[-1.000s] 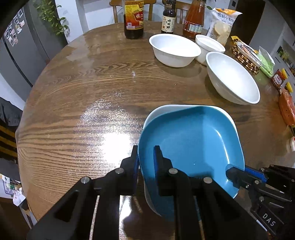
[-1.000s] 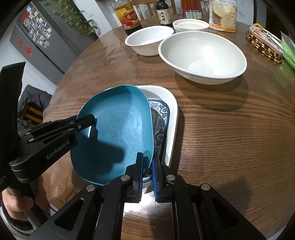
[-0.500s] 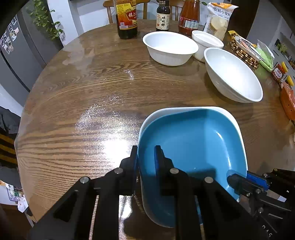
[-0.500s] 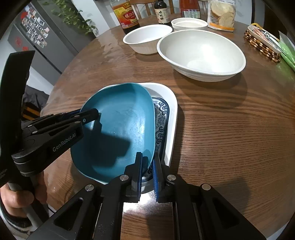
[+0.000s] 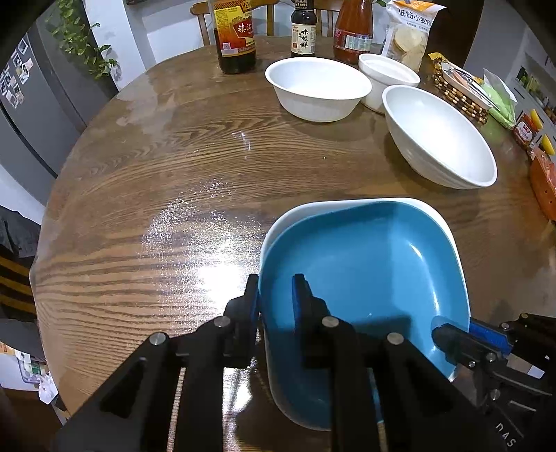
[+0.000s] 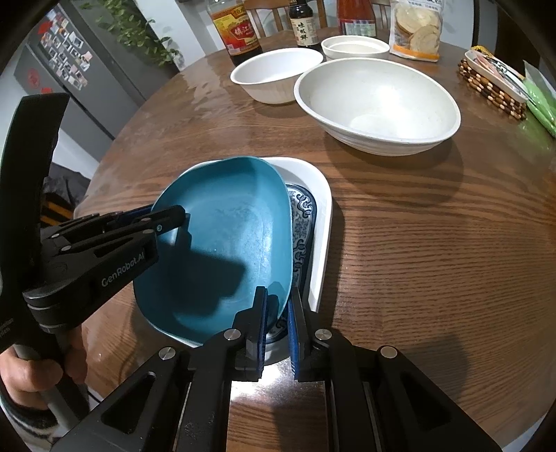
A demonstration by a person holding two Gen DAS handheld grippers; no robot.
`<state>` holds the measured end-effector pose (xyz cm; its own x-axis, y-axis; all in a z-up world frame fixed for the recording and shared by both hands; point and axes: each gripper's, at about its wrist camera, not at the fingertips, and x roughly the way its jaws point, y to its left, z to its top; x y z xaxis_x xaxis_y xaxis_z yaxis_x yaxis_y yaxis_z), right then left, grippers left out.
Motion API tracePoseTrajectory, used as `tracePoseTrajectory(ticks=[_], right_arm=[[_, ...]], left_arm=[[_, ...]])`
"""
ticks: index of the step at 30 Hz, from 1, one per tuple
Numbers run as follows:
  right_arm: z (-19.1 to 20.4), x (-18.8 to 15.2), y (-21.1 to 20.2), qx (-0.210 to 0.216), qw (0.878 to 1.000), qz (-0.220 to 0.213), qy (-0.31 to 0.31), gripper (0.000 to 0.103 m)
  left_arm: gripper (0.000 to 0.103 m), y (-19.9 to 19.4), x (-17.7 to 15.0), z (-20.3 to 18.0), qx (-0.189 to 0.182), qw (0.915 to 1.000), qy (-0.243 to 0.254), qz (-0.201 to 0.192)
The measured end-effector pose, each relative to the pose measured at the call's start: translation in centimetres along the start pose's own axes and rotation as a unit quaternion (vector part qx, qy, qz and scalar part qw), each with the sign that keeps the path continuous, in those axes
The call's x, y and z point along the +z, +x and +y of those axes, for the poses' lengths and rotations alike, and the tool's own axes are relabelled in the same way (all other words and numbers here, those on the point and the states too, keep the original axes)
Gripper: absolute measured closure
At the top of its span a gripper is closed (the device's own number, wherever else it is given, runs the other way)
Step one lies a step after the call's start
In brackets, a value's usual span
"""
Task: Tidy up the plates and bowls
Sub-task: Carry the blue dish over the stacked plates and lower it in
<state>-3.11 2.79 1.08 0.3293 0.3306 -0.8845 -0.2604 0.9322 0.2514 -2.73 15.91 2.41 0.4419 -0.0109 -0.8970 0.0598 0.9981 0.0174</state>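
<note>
A blue plate point(image 5: 368, 271) point(image 6: 226, 243) is tilted over a white plate point(image 5: 295, 215) point(image 6: 321, 222) that holds a blue-and-white patterned dish point(image 6: 302, 222). My left gripper point(image 5: 276, 295) is shut on the blue plate's left rim; it also shows in the right wrist view point(image 6: 182, 217). My right gripper point(image 6: 278, 313) is shut on the plate's near right rim; it also shows in the left wrist view point(image 5: 451, 339). Three white bowls stand farther back: a large one point(image 5: 438, 139) point(image 6: 377, 104), a medium one point(image 5: 318, 88) point(image 6: 276, 74) and a small one point(image 5: 387, 78) point(image 6: 354, 48).
Bottles point(image 5: 236, 34) and a cracker bag point(image 5: 411, 31) line the far edge of the round wooden table point(image 5: 156, 174). A beaded basket point(image 5: 458, 90) and snack packets point(image 5: 500, 101) lie at the right. A fridge point(image 6: 69, 76) stands at the left.
The blue plate, held by both grippers, has lowered and settled closer onto the white plate. Both grippers stay shut on its rim.
</note>
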Motion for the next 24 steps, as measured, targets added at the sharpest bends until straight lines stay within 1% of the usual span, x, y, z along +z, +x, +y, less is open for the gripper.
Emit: tracePoseTrajectory(ticks=[8, 24], right_arm=[[-0.04, -0.07, -0.64, -0.005, 1.0, -0.013, -0.005, 0.091], [0.82, -0.3, -1.0, -0.017, 0.999, -0.012, -0.025, 0.091]], left_arm=[[0.083, 0.25, 0.05, 0.08, 0.001, 1.0, -0.005, 0.002], [0.083, 0.0, -0.14, -0.01, 0.004, 0.9999, -0.011, 0.002]])
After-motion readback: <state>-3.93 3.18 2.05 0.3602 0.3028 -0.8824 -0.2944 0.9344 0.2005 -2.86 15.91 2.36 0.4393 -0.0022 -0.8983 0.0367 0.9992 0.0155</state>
